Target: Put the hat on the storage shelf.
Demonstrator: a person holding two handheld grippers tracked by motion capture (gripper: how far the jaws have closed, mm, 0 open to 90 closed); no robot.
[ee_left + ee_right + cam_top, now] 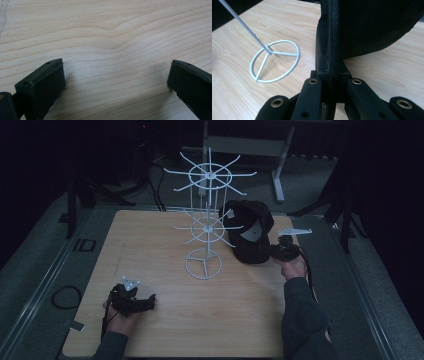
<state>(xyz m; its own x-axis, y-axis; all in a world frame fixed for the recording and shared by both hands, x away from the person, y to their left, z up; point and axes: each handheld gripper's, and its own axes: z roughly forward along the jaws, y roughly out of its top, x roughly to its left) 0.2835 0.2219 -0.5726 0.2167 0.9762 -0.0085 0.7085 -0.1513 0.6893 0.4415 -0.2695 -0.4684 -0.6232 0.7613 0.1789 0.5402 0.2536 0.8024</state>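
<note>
Clenched on the stitched brim of a black fabric cap (372,25), the right hand-held gripper (332,75); left hand-held gripper (116,82) released over pale wood-grain counter (112,37).

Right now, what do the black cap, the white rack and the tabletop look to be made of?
Black cap: matte fabric, judging by the stitched seam along the edge clamped in the right gripper. White rack: thin rods, probably white-coated metal wire, with a ring base. Tabletop: pale wood or wood-look laminate, with visible grain lines; which one is unclear.
</note>
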